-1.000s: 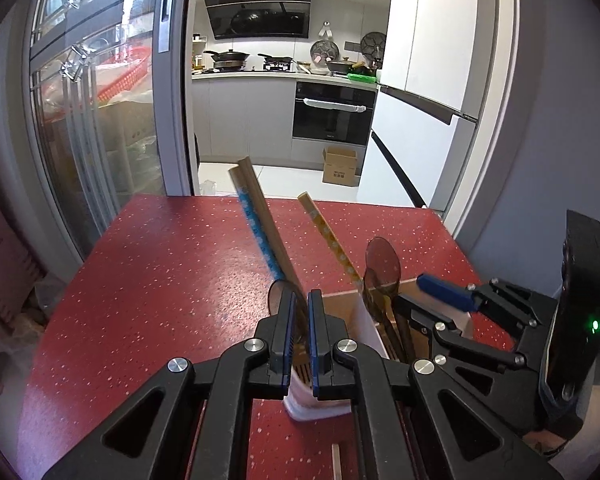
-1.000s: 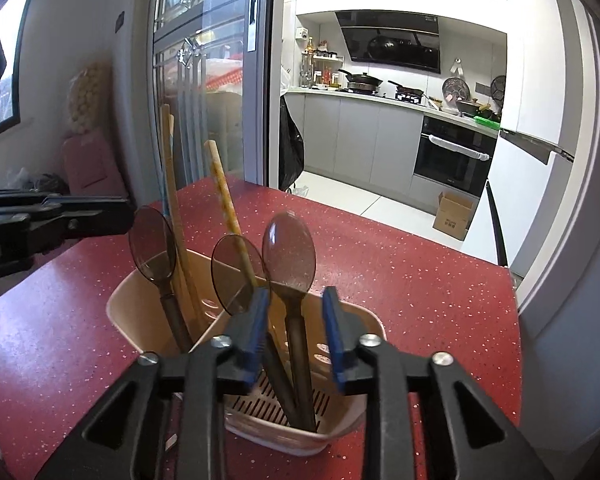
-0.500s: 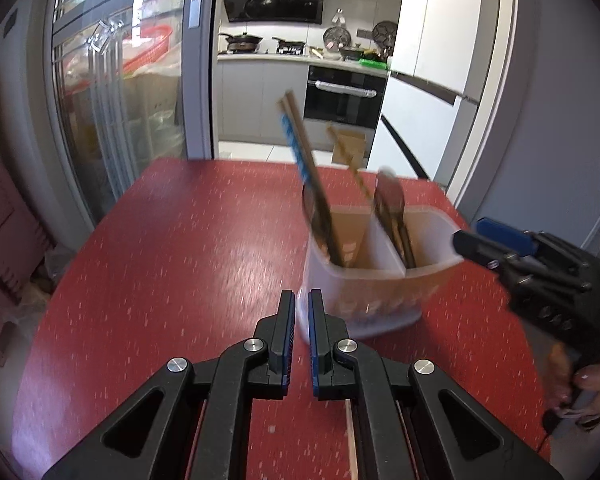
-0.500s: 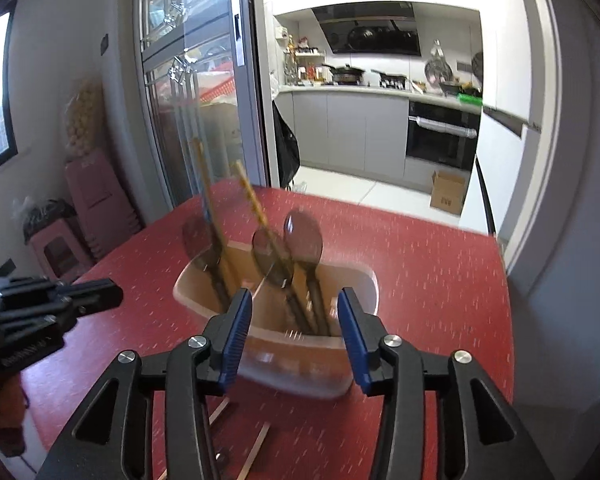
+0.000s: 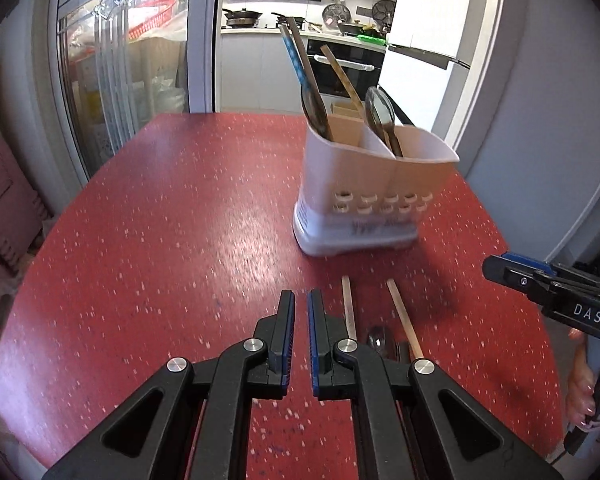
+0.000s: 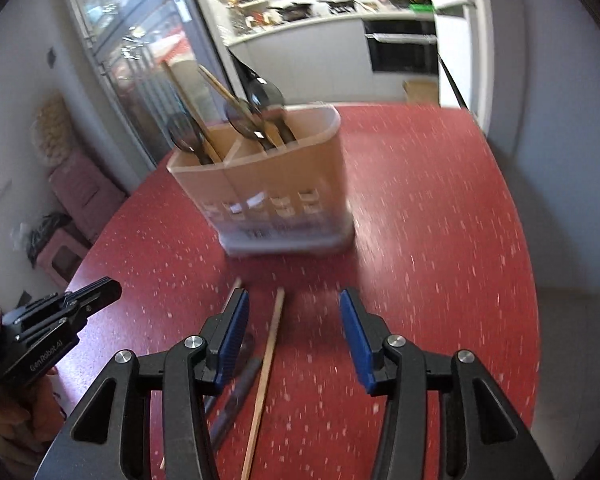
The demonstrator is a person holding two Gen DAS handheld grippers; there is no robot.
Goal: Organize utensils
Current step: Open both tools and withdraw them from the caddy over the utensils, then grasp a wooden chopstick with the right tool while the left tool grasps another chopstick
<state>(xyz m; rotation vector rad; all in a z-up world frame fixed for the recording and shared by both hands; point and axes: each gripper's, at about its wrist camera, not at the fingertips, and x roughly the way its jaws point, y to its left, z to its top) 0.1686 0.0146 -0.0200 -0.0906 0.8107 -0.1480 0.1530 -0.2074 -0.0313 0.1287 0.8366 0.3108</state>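
- Utensils: three dark spoons (image 5: 314, 105) and a few chopsticks (image 5: 342, 78) stand in a beige caddy (image 5: 370, 196); more lie loose on the red table (image 5: 160, 220).
- Left gripper (image 5: 301, 316) held low over the table, pointing forward; blue-padded fingers nearly together with a thin slit between, gripping nothing.
- Caddy sits ahead and to the right of the left gripper, well apart from its tips.
- Just right of the left gripper's tips: two loose chopsticks (image 5: 348, 310) lying roughly parallel, a loose spoon (image 5: 380, 338) bowl between them, partly hidden under the gripper body.
- Right gripper (image 6: 294, 320) also low and level, fingers spread wide, empty.
- From the right wrist view one loose chopstick lies between the fingers near the left one; a dark handle (image 6: 236, 396) lies under the left finger.
- Caddy straight ahead of the right gripper, slightly left, blurred.
- Caddy look: two compartments split by a divider, slotted holes low on the wall, white base. One spoon plus chopsticks in one compartment, two spoons in the other.
- Person's hand (image 5: 588, 392) on the right gripper's handle shows at the left wrist view's edge.
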